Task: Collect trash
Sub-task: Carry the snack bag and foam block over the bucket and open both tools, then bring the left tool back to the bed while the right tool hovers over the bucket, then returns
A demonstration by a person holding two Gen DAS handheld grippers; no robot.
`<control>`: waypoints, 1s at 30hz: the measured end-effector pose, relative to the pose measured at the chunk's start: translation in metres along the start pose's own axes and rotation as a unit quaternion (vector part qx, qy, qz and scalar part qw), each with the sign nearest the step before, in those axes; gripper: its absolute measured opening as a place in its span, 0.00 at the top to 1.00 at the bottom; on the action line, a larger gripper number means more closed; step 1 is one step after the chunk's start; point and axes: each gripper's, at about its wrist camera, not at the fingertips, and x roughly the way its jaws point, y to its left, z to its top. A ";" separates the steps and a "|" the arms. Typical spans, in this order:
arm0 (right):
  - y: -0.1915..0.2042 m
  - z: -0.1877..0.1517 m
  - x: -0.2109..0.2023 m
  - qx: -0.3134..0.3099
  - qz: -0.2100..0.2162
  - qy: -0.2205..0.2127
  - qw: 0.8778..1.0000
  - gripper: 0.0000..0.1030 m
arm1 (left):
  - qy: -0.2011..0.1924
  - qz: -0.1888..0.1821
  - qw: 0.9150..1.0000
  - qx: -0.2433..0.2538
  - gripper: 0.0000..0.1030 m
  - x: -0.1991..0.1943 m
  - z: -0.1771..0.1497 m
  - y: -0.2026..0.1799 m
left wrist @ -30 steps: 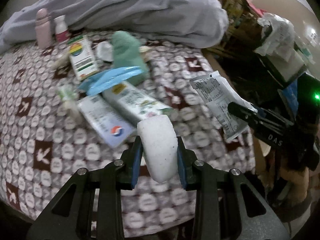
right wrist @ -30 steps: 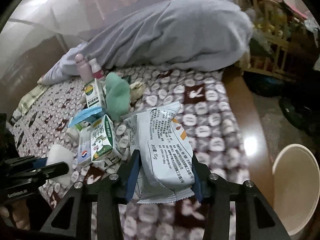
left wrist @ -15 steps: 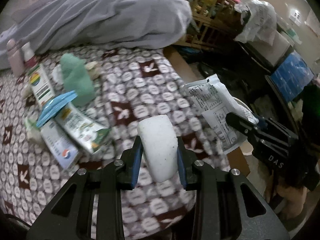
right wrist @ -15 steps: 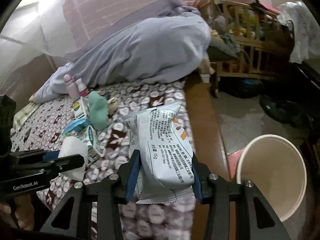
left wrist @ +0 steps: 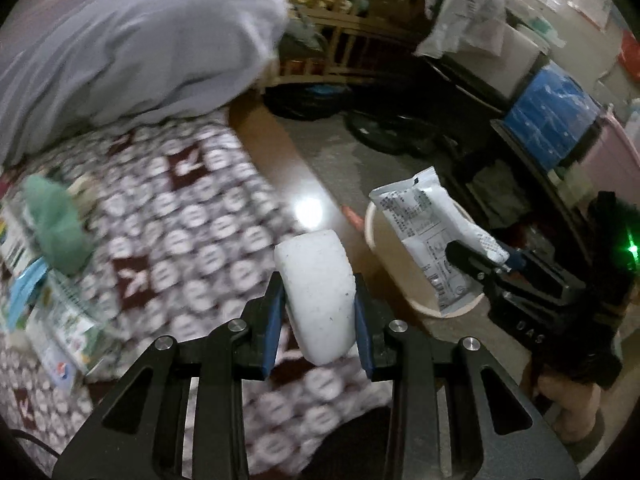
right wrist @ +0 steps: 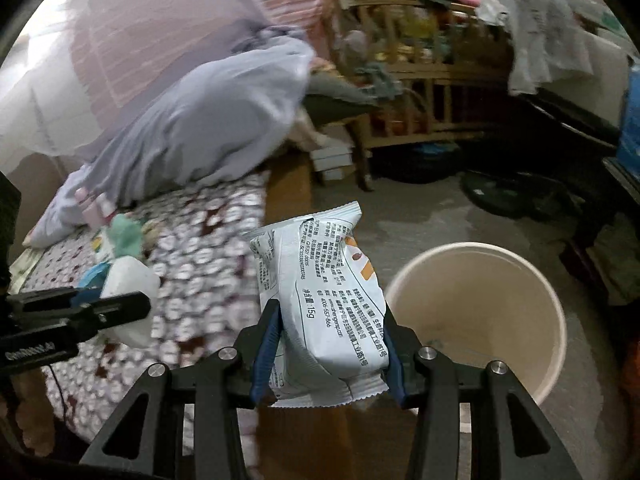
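While the white foam block (left wrist: 316, 292) is clamped between the blue-padded fingers of the left gripper (left wrist: 316, 312), it is carried above the edge of the bed's patterned blanket (left wrist: 192, 216), near the wooden bed rail (left wrist: 288, 168). Over on the right, a printed snack packet (right wrist: 332, 304) is pinched upright by the fingers of the right gripper (right wrist: 330, 356), just beside the rim of the beige bin (right wrist: 480, 312) standing on the floor. Further trash is seen lying on the blanket: a green cloth (left wrist: 52, 224) and some cartons (left wrist: 68, 320), all blurred. A grey quilt (left wrist: 132, 48) is heaped at the far end of the bed.
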 end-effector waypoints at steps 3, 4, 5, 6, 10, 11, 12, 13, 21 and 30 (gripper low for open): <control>-0.026 -0.002 0.001 0.022 -0.020 0.002 1.000 0.57 | 0.013 -0.019 1.000 0.012 0.71 0.018 0.010 -0.019; -0.034 -0.003 0.002 0.027 -0.028 0.003 0.999 0.57 | 0.017 -0.024 0.999 0.017 0.71 0.023 0.014 -0.025; -0.041 -0.004 0.003 0.032 -0.035 0.004 0.999 0.57 | 0.022 -0.029 0.999 0.022 0.71 0.031 0.018 -0.033; -0.049 -0.004 0.004 0.037 -0.043 0.006 0.998 0.57 | 0.026 -0.034 0.999 0.026 0.71 0.036 0.020 -0.038; -0.083 -0.010 0.009 0.066 -0.066 0.015 0.996 0.57 | 0.040 -0.055 0.997 0.037 0.71 0.063 0.032 -0.061; -0.090 -0.012 0.012 0.072 -0.072 0.018 0.995 0.57 | 0.044 -0.063 0.996 0.039 0.71 0.070 0.035 -0.068; -0.096 -0.014 0.013 0.078 -0.076 0.021 0.994 0.57 | 0.047 -0.067 0.996 0.041 0.71 0.076 0.037 -0.073; -0.104 -0.016 0.017 0.085 -0.080 0.027 0.993 0.57 | 0.050 -0.074 0.995 0.046 0.71 0.085 0.041 -0.079; -0.133 -0.023 0.033 0.111 -0.115 0.048 0.986 0.48 | 0.069 -0.115 0.990 0.035 0.49 0.130 0.054 -0.098; -0.129 -0.035 0.041 0.120 -0.106 0.075 0.984 0.43 | 0.076 -0.109 0.991 0.014 0.49 0.138 0.050 -0.085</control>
